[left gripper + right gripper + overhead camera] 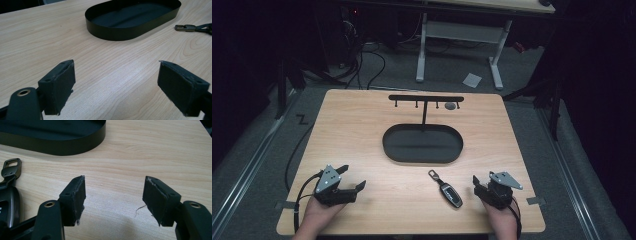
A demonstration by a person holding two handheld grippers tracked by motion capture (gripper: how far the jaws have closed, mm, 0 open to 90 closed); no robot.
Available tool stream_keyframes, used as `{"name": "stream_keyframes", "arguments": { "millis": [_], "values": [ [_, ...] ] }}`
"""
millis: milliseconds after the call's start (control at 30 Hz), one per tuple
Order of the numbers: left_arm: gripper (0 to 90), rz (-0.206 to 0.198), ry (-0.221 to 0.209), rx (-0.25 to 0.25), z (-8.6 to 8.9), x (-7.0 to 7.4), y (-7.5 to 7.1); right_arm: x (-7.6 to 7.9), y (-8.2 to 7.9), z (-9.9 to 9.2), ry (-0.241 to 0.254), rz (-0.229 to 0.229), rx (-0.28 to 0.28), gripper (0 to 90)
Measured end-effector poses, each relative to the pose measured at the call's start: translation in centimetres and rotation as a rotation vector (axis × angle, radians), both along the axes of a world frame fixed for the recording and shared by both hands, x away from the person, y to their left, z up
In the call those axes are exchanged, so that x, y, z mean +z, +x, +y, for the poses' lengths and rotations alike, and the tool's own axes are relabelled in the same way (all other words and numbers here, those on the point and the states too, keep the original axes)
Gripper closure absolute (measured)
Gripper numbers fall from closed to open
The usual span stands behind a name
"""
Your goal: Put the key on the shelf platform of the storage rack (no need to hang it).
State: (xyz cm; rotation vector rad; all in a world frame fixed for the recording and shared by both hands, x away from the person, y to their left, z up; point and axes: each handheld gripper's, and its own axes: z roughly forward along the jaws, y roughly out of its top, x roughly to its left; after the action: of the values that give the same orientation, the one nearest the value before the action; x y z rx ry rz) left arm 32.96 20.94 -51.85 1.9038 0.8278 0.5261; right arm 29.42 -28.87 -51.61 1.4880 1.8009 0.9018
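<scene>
From above, a car key (pixel 451 194) with a metal clasp on a short strap lies flat on the wooden worktop (pixel 362 130), just left of the right claw (pixel 481 187) and near the front rim of an oval black tray (pixel 389 150) under a hook rack (pixel 426 98). The left claw (pixel 353 179) rests well apart, its jaws spread and empty. In the left gripper view, the clasp (pixel 185 27) lies beyond the tray's rim. In the right gripper view, the jaws stand parted over bare wood, nothing between them, the key's dark body (pixel 10 205) just beside. Small, light and stiff, its smooth shell probably slippery, the key looks best pinched across its narrow sides.
</scene>
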Motion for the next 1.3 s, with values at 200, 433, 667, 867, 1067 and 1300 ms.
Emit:
{"name": "stream_keyframes", "arguments": {
  "millis": [200,433,667,867,1067,1300],
  "values": [
    [15.4,0.001,0.002,-0.001,0.0,0.0,0.0,-0.1,0.0,0.2,-0.008,0.002,0.012,34.5],
    [15.4,0.005,0.002,-0.001,-0.1,0.0,0.0,-0.1,0.0,0.3,-0.012,0.001,0.02,34.3],
    [15.4,0.009,0.0,0.0,0.0,-0.1,-0.1,-0.1,0.2,0.9,-0.034,0.013,0.05,33.2],
    [15.4,0.009,-0.001,-0.006,0.0,0.0,-0.1,0.7,0.8,1.6,-0.078,0.069,0.078,31.4],
    [15.4,0.005,-0.008,-0.006,0.1,0.0,-0.1,1.2,1.4,1.7,-0.073,0.156,0.09,29.7],
    [15.4,0.004,-0.013,-0.009,0.1,0.0,-0.1,1.2,2.5,1.5,-0.078,0.258,0.082,28.8]
  ]
}}
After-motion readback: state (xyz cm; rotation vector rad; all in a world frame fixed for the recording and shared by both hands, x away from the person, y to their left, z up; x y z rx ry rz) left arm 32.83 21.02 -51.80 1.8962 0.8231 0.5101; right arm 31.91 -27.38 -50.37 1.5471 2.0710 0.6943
